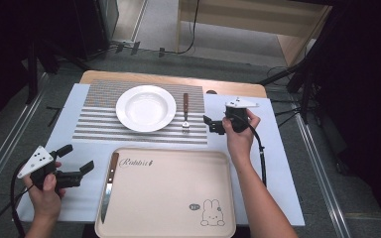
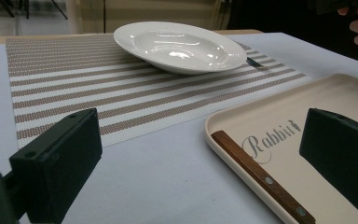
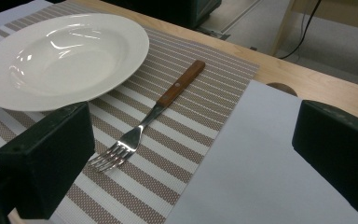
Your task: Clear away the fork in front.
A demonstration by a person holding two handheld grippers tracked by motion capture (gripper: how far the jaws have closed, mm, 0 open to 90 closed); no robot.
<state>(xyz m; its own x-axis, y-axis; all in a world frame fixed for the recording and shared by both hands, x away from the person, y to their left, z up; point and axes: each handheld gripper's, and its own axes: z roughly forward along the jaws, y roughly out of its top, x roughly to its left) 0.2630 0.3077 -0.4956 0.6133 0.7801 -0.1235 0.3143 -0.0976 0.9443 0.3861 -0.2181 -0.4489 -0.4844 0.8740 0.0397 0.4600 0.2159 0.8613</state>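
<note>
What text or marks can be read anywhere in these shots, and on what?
"Rabbit" in script, with a small mark after it: on the tray, near the knife; the left gripper view shows the same word.
Small dark oval label beside the rabbit drawing on the tray: too small to read.
Dots on the left gripper top plate: holes or marks, no text.
Plate, fork, placemat: no writing visible.

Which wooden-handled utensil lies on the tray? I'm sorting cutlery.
The knife, along the tray's left edge; the fork lies on the striped mat.
</note>
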